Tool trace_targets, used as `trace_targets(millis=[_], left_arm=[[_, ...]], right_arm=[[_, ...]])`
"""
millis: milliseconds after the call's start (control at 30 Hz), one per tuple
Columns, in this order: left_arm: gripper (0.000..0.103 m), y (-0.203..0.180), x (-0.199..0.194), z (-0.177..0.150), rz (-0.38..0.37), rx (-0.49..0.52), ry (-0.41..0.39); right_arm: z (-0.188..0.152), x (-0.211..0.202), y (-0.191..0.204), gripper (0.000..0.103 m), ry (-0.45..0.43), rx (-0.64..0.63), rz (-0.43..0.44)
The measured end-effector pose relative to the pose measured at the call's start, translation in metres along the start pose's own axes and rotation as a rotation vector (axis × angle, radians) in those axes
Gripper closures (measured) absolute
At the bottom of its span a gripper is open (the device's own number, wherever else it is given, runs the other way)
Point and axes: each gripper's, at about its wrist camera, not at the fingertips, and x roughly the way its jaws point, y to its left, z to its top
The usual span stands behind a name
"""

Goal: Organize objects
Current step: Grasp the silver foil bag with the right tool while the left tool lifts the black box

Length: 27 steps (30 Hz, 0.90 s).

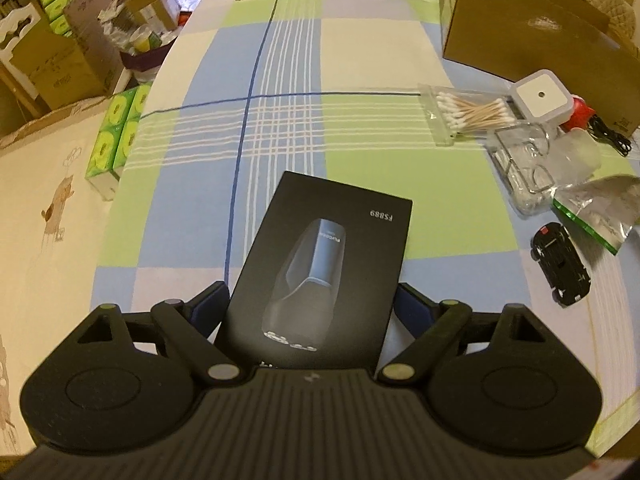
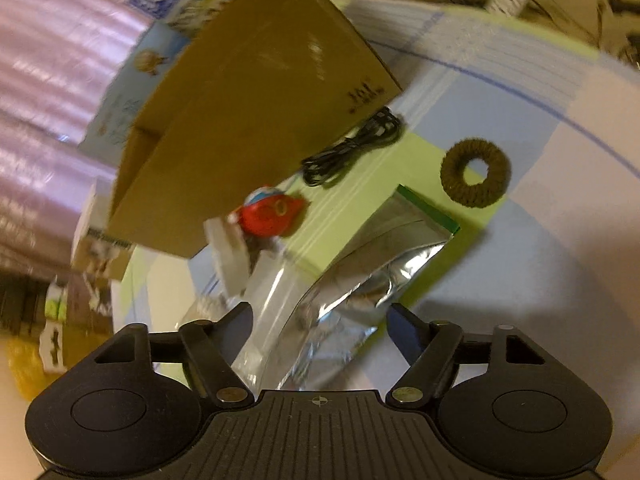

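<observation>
A black box (image 1: 328, 240) printed with a shaver and "FS889" sits between the fingers of my left gripper (image 1: 312, 300). Both pads meet its long sides, and its near end is hidden under the gripper body. My right gripper (image 2: 320, 316) hovers over a crumpled silver foil pouch (image 2: 360, 280) with a green edge. The pouch lies on the checked tablecloth (image 2: 540, 240) between the jaws, and neither pad touches it. A clear plastic bag (image 2: 272, 292) lies beside the left fingertip. The foil pouch (image 1: 600, 208) also shows at the far right of the left wrist view.
On the right of the table lie a bag of cotton swabs (image 1: 468, 114), a white square device (image 1: 540, 98), a red toy (image 2: 272, 216), a coiled black cable (image 2: 352, 148), a brown ring (image 2: 476, 172) and a black toy car (image 1: 560, 264). A cardboard box (image 1: 520, 32) stands behind them. Green tissue packs (image 1: 116, 132) line the left edge.
</observation>
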Motion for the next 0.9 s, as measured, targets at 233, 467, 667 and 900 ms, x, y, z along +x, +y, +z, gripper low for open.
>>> trace_targets(millis=[233, 467, 667, 900], left_arm=[[0.021, -0.002, 0.006, -0.004, 0.008, -0.029, 0.038], [0.022, -0.008, 0.006, -0.005, 0.004, -0.025, 0.052], [0.023, -0.024, 0.005, -0.006, -0.011, -0.008, 0.064], [0.023, -0.051, 0.004, -0.004, -0.036, 0.004, 0.075]], right_arm=[[0.012, 0.022, 0.0, 0.05, 0.111, -0.107, -0.057], [0.021, 0.011, 0.019, 0.055, 0.249, -0.498, -0.115], [-0.003, -0.015, 0.024, 0.059, 0.345, -0.92, -0.145], [-0.015, -0.026, 0.012, 0.058, 0.319, -1.014, -0.159]])
